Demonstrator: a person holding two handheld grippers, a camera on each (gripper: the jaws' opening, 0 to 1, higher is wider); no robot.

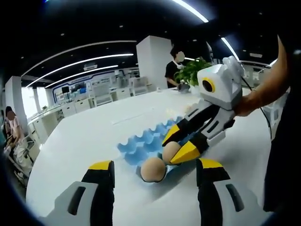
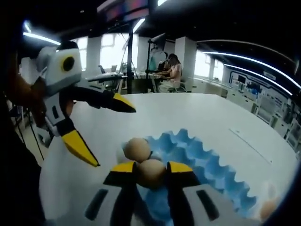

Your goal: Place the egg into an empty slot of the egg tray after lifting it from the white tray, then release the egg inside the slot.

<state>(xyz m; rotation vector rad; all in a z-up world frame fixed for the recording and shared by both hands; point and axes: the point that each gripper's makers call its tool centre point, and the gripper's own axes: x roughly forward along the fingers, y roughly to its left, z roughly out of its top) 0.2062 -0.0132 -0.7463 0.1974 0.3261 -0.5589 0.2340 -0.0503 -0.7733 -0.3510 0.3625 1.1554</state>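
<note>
My right gripper (image 2: pixel 151 170) clamps egg (image 2: pixel 151 172) between jaws, low over blue egg tray (image 2: pixel 207 165), lining up slot. Second egg (image 2: pixel 137 149) sits just ahead. Left gripper (image 1: pixel 155 170) spread, empty, out of way.

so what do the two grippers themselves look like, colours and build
Both match. The right gripper has black jaws ending in yellow pointed tips, a white housing and a dark cable trailing off behind it. The left gripper has the same white housing, black jaws and yellow tips. Seen close up, each gripper's own jaws are black with yellow caps on grey-white bases with dark slots.
</note>
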